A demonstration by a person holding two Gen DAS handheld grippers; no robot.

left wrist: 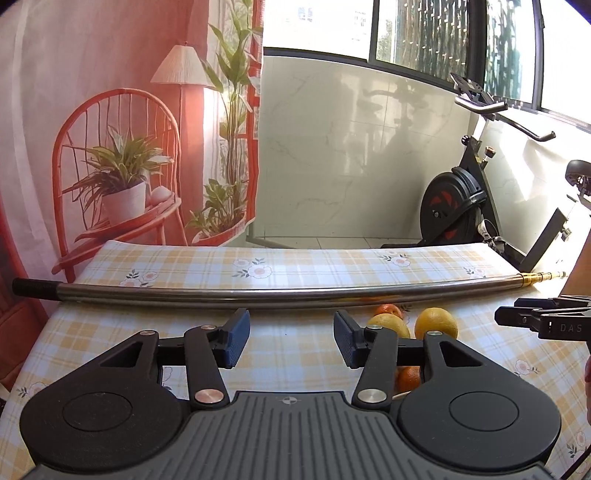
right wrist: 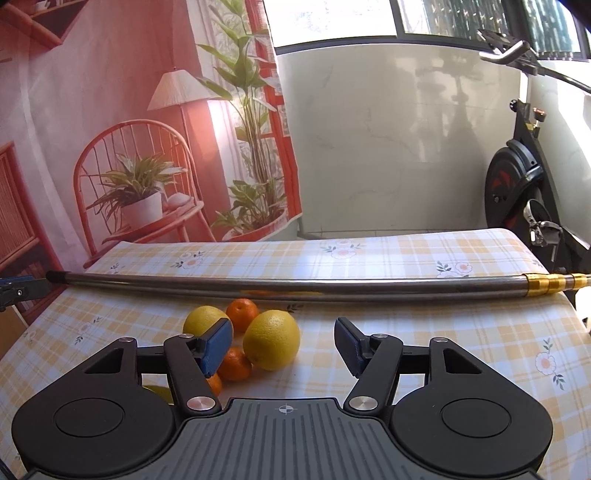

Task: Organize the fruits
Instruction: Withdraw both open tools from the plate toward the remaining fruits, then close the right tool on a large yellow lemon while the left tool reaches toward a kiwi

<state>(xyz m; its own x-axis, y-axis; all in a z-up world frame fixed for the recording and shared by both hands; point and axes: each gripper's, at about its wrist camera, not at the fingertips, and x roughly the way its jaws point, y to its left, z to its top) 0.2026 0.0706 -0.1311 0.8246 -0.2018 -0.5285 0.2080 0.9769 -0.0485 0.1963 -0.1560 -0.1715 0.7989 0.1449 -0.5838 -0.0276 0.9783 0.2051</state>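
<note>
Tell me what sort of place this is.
Probably a home sunroom or enclosed balcony: a table in a checked cloth holds loose fruit, an exercise bike stands by big windows, and a printed backdrop hangs behind.

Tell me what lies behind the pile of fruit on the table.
A long metal pole lies across the tablecloth just behind the fruit. The right gripper covers the pile's near left part, so the fruit count stays unclear.

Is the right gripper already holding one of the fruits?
No. The right gripper is open with nothing between its pads, and the large yellow citrus sits on the table just left of its centre.
</note>
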